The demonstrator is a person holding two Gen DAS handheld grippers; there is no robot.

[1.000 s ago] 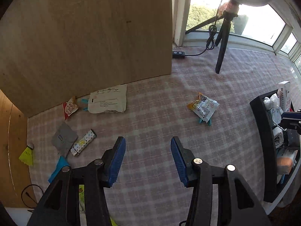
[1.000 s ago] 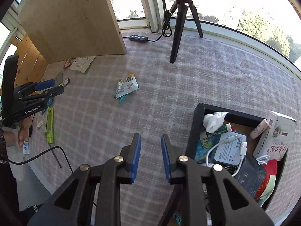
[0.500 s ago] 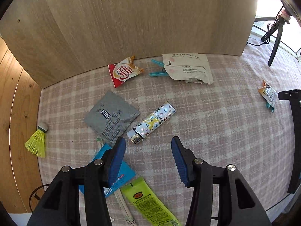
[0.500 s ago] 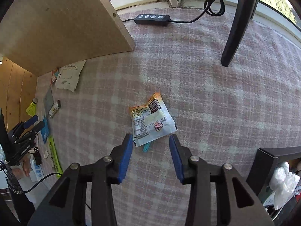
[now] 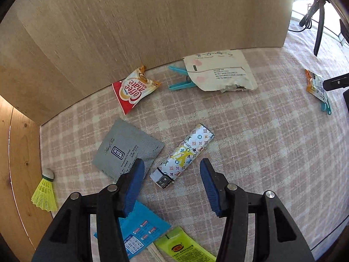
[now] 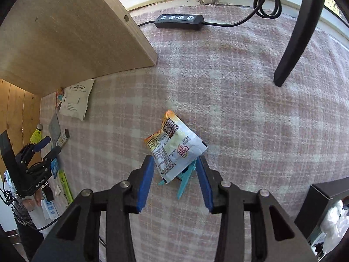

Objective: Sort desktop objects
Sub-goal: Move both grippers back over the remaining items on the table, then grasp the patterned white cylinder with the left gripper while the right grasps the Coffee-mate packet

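My left gripper (image 5: 171, 170) is open, its blue pads either side of the near end of a patterned lighter (image 5: 183, 156) lying on the checked cloth. Around it lie a grey sachet (image 5: 127, 149), a red Coffee-mate sachet (image 5: 134, 88), a torn white envelope (image 5: 219, 73) over a teal clip (image 5: 178, 78), a blue packet (image 5: 139, 231) and a green packet (image 5: 185, 249). My right gripper (image 6: 175, 172) is open around the near edge of a Coffee-mate packet (image 6: 174, 149) that lies on a teal clip (image 6: 185, 182). That packet also shows in the left wrist view (image 5: 316, 85).
A wooden board (image 5: 141, 28) stands upright behind the left items. A yellow shuttlecock (image 5: 44, 193) lies by the wooden wall. A black tripod leg (image 6: 294, 35) and a cable remote (image 6: 180, 20) sit at the far side. A black bin's corner (image 6: 325, 198) is at the right.
Both grippers have moved closer to the table. The left now brackets the lighter's near end; the right has closed in over the packet and clip. Both stay open.
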